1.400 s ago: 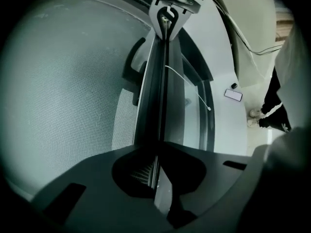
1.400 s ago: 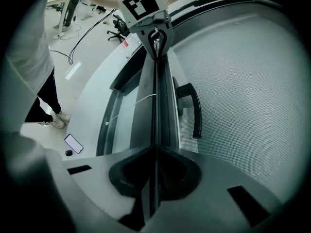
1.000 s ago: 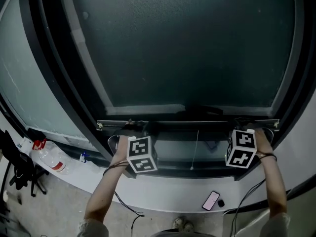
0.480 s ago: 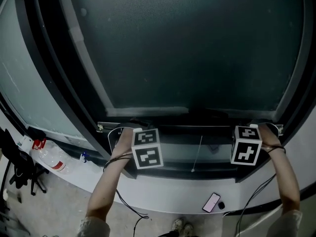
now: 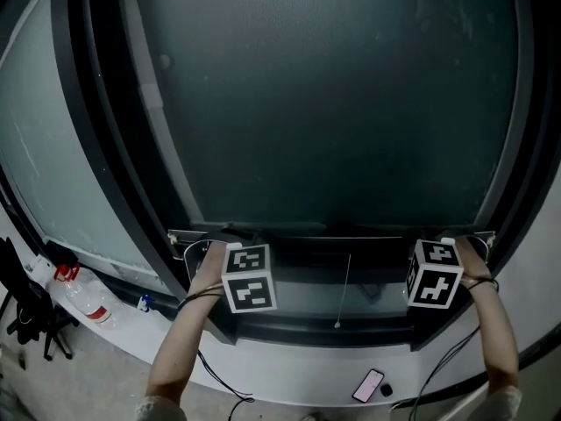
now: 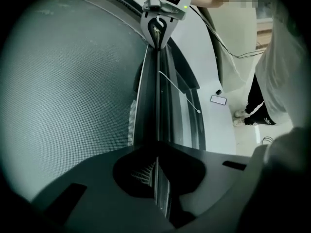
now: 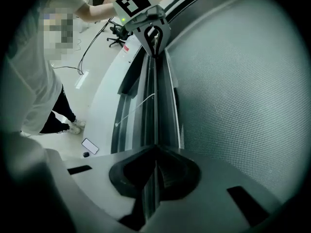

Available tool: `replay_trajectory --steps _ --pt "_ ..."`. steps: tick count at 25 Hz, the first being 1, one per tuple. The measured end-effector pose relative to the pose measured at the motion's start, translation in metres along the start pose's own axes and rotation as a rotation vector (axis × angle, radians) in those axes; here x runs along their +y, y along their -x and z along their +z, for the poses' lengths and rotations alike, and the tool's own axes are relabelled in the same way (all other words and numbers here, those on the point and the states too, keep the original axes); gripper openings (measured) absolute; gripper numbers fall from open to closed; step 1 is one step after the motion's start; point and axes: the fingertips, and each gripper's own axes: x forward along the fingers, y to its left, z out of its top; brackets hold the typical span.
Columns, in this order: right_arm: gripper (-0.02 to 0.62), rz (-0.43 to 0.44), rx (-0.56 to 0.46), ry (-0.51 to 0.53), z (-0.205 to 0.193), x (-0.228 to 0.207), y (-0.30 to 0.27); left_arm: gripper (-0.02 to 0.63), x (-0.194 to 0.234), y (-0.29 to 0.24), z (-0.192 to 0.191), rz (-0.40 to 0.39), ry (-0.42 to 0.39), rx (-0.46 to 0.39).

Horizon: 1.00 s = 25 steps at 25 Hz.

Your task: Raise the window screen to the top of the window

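Note:
The dark mesh window screen (image 5: 333, 103) fills the window frame. Its thin bottom bar (image 5: 351, 232) runs level just above the sill. My left gripper (image 5: 219, 237) is shut on the bar's left end and my right gripper (image 5: 458, 237) on its right end. In the left gripper view the bar (image 6: 158, 106) runs straight out from between the closed jaws of the left gripper (image 6: 158, 178), with mesh (image 6: 63, 91) to the left. In the right gripper view the bar (image 7: 151, 106) is clamped in the right gripper (image 7: 155, 178), with mesh (image 7: 233, 81) to the right.
A thin pull cord (image 5: 344, 288) hangs from the bar's middle. A phone (image 5: 368, 384) lies on the pale ledge below. A water bottle (image 5: 83, 301) and black gear (image 5: 26, 314) sit at the lower left. Dark curved frame rails (image 5: 105, 147) flank the screen.
Both grippers have lifted the bottom bar a little above the sill. The pale strip seen at the foot of the mesh earlier no longer shows.

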Motion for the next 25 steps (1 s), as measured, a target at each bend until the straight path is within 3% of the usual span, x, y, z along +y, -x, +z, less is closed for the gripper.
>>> replay_trajectory --steps 5,12,20,23,25 --pt "0.018 -0.197 0.010 0.025 0.005 -0.046 0.040 0.020 0.050 0.037 0.008 0.148 -0.010 0.054" --pt "0.018 -0.416 -0.017 0.046 0.021 -0.137 0.136 0.020 0.144 0.133 0.024 0.370 -0.012 0.028" --pt "0.018 -0.509 0.048 0.134 0.036 -0.202 0.203 0.020 0.216 0.204 0.033 0.561 -0.068 0.066" --pt "0.019 -0.600 0.020 0.127 0.043 -0.229 0.235 0.020 0.244 0.233 0.037 0.653 -0.064 0.064" --pt "0.019 -0.650 0.006 0.121 0.045 -0.244 0.254 0.020 0.260 0.248 0.040 0.656 -0.055 0.066"
